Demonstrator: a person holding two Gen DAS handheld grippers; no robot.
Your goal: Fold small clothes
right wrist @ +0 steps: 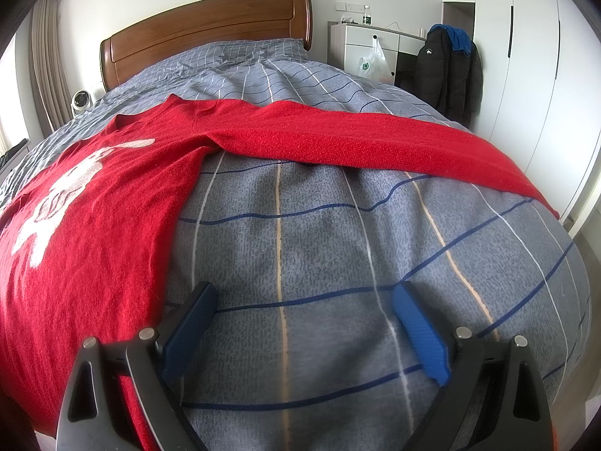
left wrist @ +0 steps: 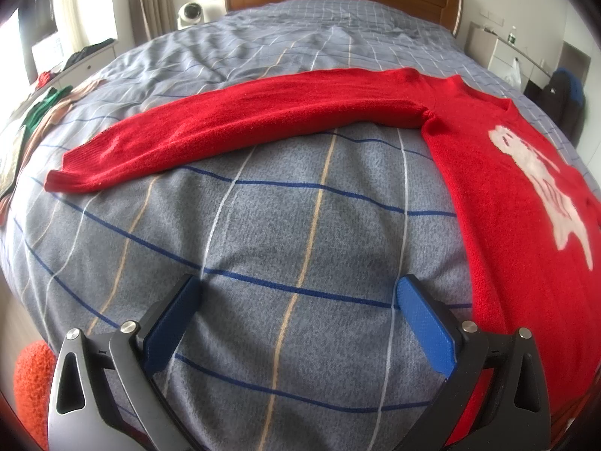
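Observation:
A red knit sweater (left wrist: 526, 203) with a white animal design lies flat on the bed, front up, both sleeves spread out. Its one sleeve (left wrist: 225, 127) stretches left across the left wrist view. In the right wrist view the sweater body (right wrist: 86, 225) is at the left and the other sleeve (right wrist: 375, 146) runs right to the bed's edge. My left gripper (left wrist: 298, 293) is open and empty above bare blanket, just left of the sweater's side. My right gripper (right wrist: 304, 300) is open and empty above bare blanket, just right of the sweater's other side.
The bed has a grey checked blanket (left wrist: 263, 225) and a wooden headboard (right wrist: 206, 34). Other clothes (left wrist: 49, 109) lie at the bed's left edge. An orange fuzzy thing (left wrist: 30, 383) is low left. A dark jacket (right wrist: 450, 67) hangs by white cabinets.

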